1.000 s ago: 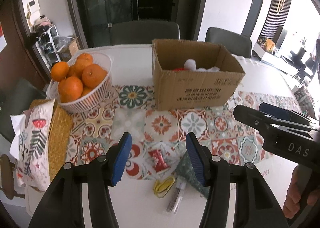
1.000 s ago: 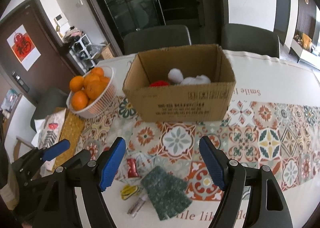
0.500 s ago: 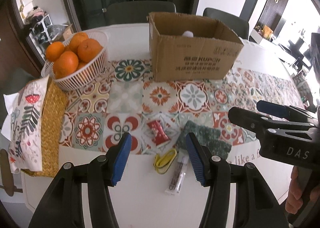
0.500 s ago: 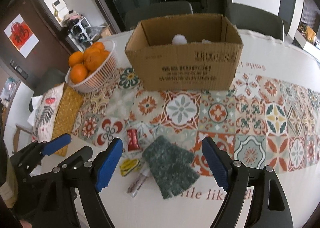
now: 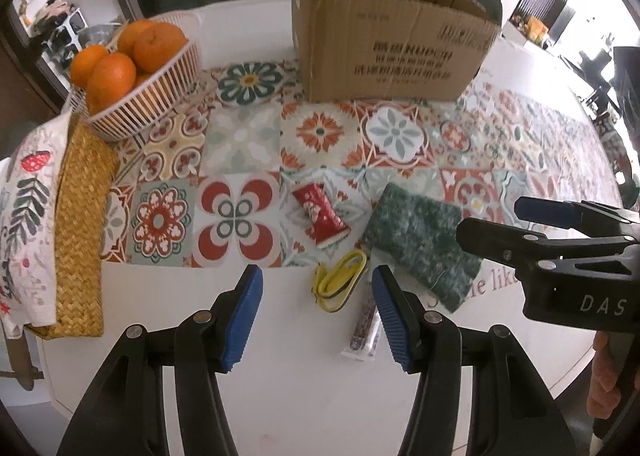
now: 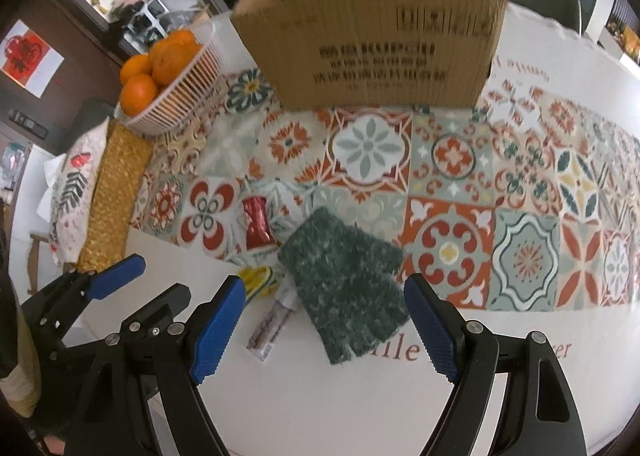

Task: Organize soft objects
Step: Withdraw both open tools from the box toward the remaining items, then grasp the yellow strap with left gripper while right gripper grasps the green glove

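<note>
A fuzzy dark-green glove (image 6: 345, 284) (image 5: 420, 240) lies flat near the table's front edge. My right gripper (image 6: 324, 324) hovers above it, open wide, the glove showing between its blue pads with nothing touching. Left of the glove lie a yellow band (image 5: 338, 284), a clear tube (image 5: 366, 326) and a red packet (image 5: 320, 218). My left gripper (image 5: 318, 310) is open above the yellow band and the tube, holding nothing. A brown cardboard box (image 5: 384, 40) (image 6: 372, 52) stands at the back; its inside is hidden.
A white basket of oranges (image 5: 140, 84) stands at the back left. A woven yellow mat with a printed cloth (image 5: 76, 224) lies along the left edge. A patterned runner (image 6: 520, 192) covers the white table (image 5: 280, 376). Dark chairs stand behind the box.
Both grippers have sunk toward the table and tipped further down, so the glove and small items look bigger and nearer. The box's contents have dropped out of sight. The right jaws widened slightly.
</note>
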A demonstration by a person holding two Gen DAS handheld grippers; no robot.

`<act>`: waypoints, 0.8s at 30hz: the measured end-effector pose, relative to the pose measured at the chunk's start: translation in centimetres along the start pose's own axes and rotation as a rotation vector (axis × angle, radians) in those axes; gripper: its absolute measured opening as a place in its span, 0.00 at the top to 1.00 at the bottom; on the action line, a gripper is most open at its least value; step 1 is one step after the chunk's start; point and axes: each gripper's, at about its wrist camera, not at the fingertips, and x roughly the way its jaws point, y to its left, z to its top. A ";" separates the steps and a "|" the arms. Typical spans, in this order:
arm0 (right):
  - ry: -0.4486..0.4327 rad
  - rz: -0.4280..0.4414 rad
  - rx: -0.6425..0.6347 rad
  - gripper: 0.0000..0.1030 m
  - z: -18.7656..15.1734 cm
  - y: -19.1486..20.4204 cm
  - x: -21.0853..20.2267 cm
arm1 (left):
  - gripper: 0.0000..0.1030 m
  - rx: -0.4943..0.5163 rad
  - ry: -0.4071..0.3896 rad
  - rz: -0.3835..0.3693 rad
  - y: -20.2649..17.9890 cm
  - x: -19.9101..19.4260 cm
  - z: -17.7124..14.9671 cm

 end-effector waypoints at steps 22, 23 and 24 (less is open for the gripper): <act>0.229 -0.034 -0.018 0.19 -1.0 -1.5 7.1 | 0.46 0.097 0.169 -0.034 -0.4 5.8 -0.4; 0.234 -0.043 -0.025 0.17 -0.9 -1.5 7.4 | 0.46 0.098 0.173 -0.039 -0.4 6.0 -0.3; 0.241 -0.050 -0.033 0.16 -0.9 -1.5 7.6 | 0.46 0.096 0.180 -0.045 -0.4 6.3 -0.3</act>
